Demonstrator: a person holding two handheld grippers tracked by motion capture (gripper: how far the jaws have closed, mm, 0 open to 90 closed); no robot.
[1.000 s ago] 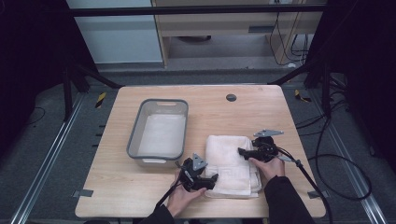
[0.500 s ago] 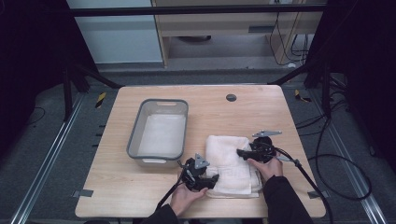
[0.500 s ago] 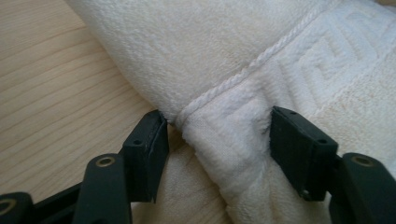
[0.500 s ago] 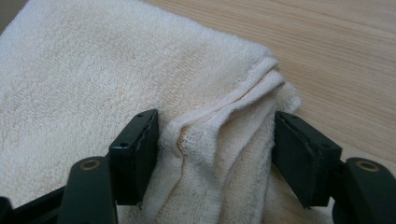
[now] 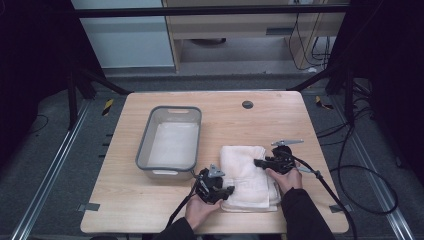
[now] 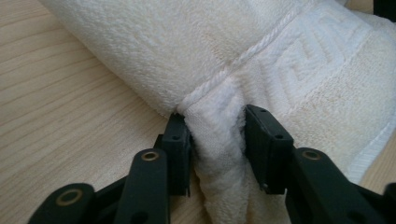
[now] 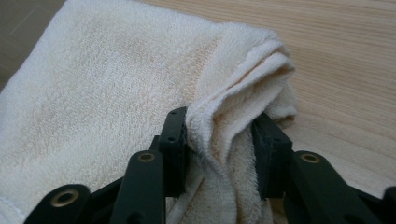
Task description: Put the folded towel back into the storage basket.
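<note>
towel fold hidden between both tongs

From above, my table is evenly lit — the room around it falls off to near black, and the picture is soft and a little grainy. Shadows under my hands are faint and short. In my left gripper view the towel is bright and sharp close in, softer toward the top edge. My right gripper view is dimmer — warmer, with a blurred far corner.
</note>
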